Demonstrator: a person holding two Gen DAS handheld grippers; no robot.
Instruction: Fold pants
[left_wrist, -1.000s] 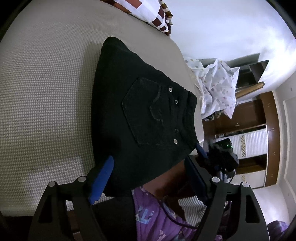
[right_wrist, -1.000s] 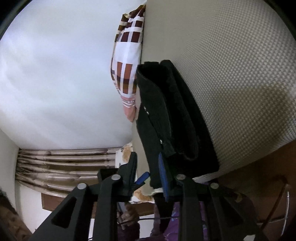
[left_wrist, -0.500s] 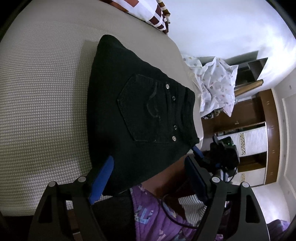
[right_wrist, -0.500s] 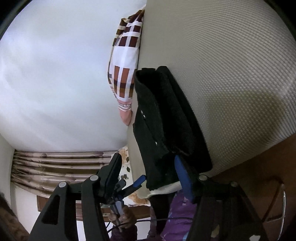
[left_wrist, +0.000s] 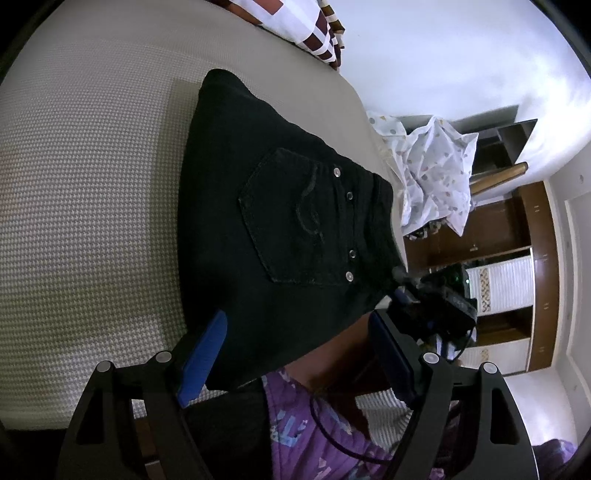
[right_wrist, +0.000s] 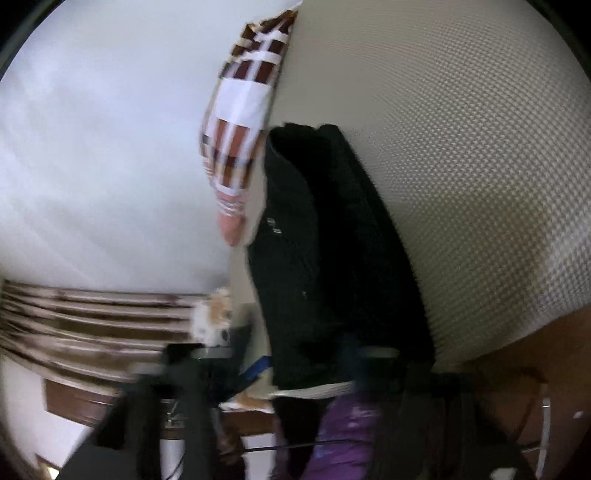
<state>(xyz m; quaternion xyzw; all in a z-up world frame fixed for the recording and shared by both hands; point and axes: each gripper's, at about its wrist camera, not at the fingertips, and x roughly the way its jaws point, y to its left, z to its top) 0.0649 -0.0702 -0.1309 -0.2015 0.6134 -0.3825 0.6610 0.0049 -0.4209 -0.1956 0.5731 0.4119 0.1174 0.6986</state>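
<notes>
The black pants (left_wrist: 280, 229) lie folded in a compact stack on the beige bedspread (left_wrist: 85, 206), back pocket and rivets facing up. My left gripper (left_wrist: 295, 354) is open, its blue pads either side of the stack's near edge, holding nothing. The right gripper shows in the left wrist view (left_wrist: 436, 299) at the stack's right corner. In the blurred right wrist view the pants (right_wrist: 332, 251) show edge-on as stacked layers, and my right gripper (right_wrist: 295, 369) is open wide at their near end, apart from the cloth.
A brown-and-white checked pillow (left_wrist: 295, 22) lies at the head of the bed. A spotted white cloth (left_wrist: 432, 177) hangs beyond the bed's far side, with wooden wardrobes (left_wrist: 517, 258) behind. The person's purple clothing (left_wrist: 332, 435) is just below the grippers.
My right gripper has opened from shut on the pants' edge and pulled back, with motion blur now. The left gripper has stayed open and shifted only slightly.
</notes>
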